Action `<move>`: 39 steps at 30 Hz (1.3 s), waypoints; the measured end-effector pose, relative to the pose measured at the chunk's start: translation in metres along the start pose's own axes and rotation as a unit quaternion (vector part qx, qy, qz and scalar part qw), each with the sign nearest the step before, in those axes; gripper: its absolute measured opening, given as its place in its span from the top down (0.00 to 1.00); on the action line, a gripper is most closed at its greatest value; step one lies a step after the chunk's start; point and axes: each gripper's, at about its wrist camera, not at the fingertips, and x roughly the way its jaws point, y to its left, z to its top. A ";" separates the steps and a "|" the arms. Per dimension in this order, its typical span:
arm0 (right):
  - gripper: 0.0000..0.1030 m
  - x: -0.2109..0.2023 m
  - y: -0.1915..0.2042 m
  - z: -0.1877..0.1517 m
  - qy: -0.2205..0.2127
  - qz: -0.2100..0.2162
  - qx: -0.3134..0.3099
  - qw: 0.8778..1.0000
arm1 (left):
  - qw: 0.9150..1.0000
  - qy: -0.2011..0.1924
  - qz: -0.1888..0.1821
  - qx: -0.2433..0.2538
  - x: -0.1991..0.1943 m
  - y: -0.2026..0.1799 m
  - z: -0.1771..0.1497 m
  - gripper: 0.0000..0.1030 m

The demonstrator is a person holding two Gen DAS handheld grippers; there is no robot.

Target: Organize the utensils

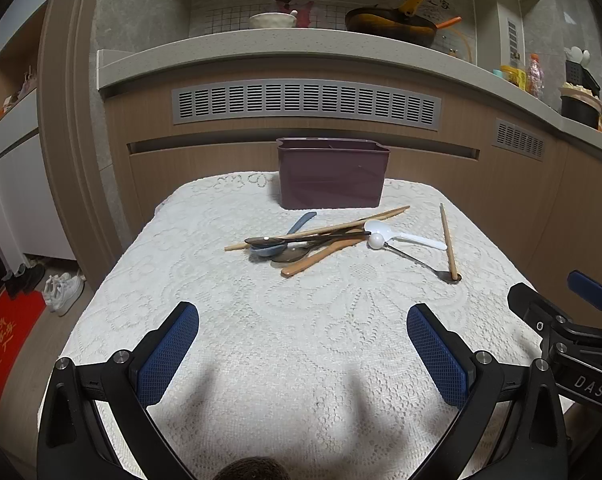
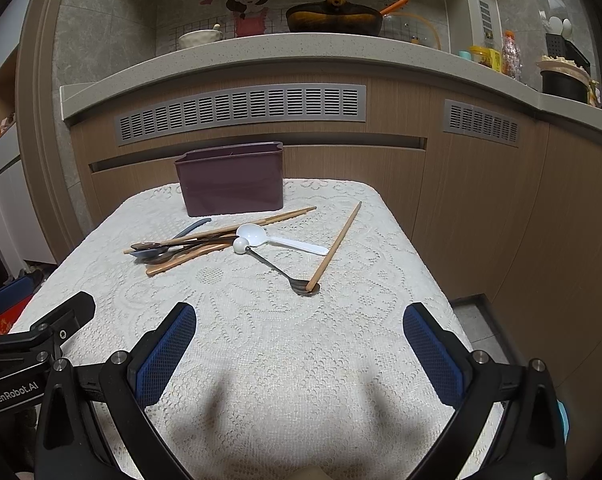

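The spoons and chopsticks [image 1: 301, 242] lie in a messy pile in the middle of the table [image 1: 261, 360], a bit toward its far edge. One lone chopstick [image 2: 335, 246] rests with its tip on a metal spoon [image 2: 279, 270] nearer the right edge. The purple box [image 1: 331, 178] stands at the far edge; nothing sticks out of it. So the job looks not started. The left gripper [image 1: 301, 356] and right gripper [image 2: 299, 354] hang wide apart above the near edge, holding nothing.

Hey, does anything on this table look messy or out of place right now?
Yes. The utensils lie in a crossed heap on the lace cloth in front of the purple holder. One chopstick lies apart to the right, its tip resting on the metal spoon's bowl.
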 end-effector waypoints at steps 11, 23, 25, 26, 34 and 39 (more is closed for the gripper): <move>0.00 0.001 0.000 0.000 0.002 0.000 0.001 1.000 | 1.000 0.006 -0.003 -0.001 0.003 -0.003 -0.001 0.00; 0.00 0.014 -0.007 0.011 0.001 0.004 -0.002 1.000 | 0.998 0.036 -0.039 0.028 0.030 0.005 0.019 0.00; 0.00 0.026 -0.011 0.022 0.008 0.008 -0.004 1.000 | 0.996 0.041 -0.046 0.063 0.045 0.004 0.033 0.00; 0.00 0.034 -0.013 0.029 0.013 0.009 -0.005 1.000 | 0.995 0.042 -0.043 0.077 0.051 0.004 0.039 0.00; 0.00 0.117 -0.033 0.075 0.082 0.007 -0.012 0.997 | 0.988 0.085 -0.087 0.098 0.125 0.034 0.090 0.00; 0.08 0.177 -0.036 0.088 0.161 0.039 0.006 0.986 | 0.984 0.065 -0.104 0.129 0.137 0.043 0.117 0.00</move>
